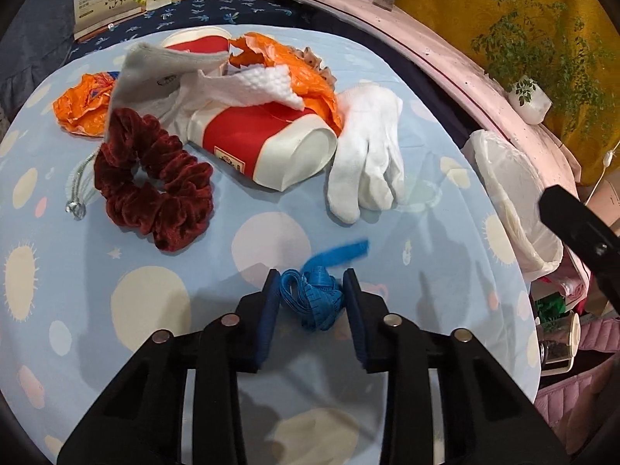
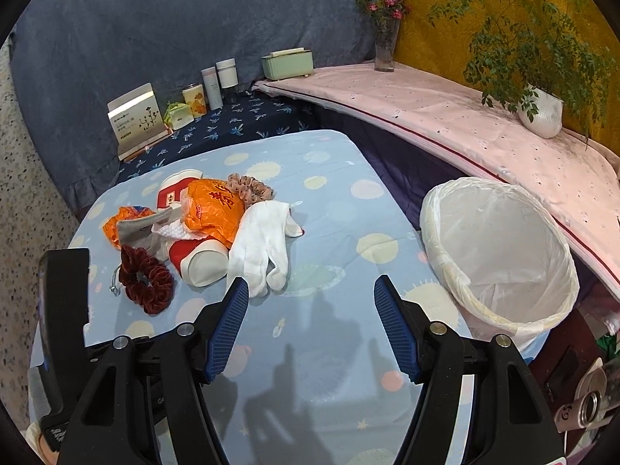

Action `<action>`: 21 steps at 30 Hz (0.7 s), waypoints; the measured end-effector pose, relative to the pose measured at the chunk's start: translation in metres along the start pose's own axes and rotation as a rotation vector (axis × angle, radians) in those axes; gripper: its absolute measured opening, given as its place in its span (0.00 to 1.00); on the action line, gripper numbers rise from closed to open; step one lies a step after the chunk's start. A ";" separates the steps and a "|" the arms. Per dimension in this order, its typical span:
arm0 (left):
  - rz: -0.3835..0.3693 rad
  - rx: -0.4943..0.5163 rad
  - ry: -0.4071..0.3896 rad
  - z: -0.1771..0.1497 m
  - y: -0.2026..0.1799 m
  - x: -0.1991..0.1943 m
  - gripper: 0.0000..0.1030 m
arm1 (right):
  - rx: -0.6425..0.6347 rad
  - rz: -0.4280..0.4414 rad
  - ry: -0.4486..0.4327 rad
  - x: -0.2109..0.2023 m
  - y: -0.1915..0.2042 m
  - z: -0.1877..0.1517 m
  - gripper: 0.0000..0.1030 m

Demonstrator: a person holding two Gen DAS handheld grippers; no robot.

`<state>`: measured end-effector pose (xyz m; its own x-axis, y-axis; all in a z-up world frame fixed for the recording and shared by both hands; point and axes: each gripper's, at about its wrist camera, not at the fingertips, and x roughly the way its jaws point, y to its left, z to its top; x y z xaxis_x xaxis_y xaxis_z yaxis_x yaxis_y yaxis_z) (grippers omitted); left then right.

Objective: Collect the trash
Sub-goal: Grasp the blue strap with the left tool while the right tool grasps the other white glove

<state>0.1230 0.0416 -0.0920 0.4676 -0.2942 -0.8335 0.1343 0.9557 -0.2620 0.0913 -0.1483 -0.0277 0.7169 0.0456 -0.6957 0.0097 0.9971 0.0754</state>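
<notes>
My left gripper [image 1: 312, 285] is down at the spotted blue tablecloth [image 1: 116, 348], its blue pads pressed against both sides of a crumpled blue ribbon [image 1: 314, 302]. Beyond it lies a heap: a tipped red-and-white paper cup [image 1: 271, 147], an orange plastic bag [image 1: 310, 73], white tissue [image 1: 267, 85], a grey sock [image 1: 155, 73], a white glove [image 1: 368, 159] and a dark red scrunchie [image 1: 155, 190]. My right gripper [image 2: 312, 298] hovers open over bare cloth just short of the glove [image 2: 259, 255], holding nothing. A bin with a white liner [image 2: 500, 248] stands to its right.
A pink-covered ledge [image 2: 445, 116] carries a potted plant [image 2: 540, 112] and a vase of flowers [image 2: 383, 46]. Boxes and bottles [image 2: 213, 81] stand on the dark blue cloth behind the table. A second orange bag [image 1: 81, 104] and a thin chain [image 1: 79, 190] lie at the left.
</notes>
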 end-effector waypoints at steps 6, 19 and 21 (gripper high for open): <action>0.032 -0.001 -0.047 0.012 0.007 -0.018 0.29 | -0.009 0.034 0.022 0.021 0.012 0.007 0.63; 0.090 -0.027 -0.154 0.059 0.028 -0.047 0.29 | -0.006 0.077 0.097 0.088 0.036 0.027 0.60; 0.091 -0.028 -0.153 0.062 0.030 -0.045 0.29 | -0.003 0.079 0.104 0.095 0.037 0.029 0.60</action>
<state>0.1601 0.0839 -0.0323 0.6046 -0.1997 -0.7711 0.0624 0.9770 -0.2041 0.1794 -0.1089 -0.0702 0.6391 0.1298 -0.7581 -0.0458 0.9903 0.1309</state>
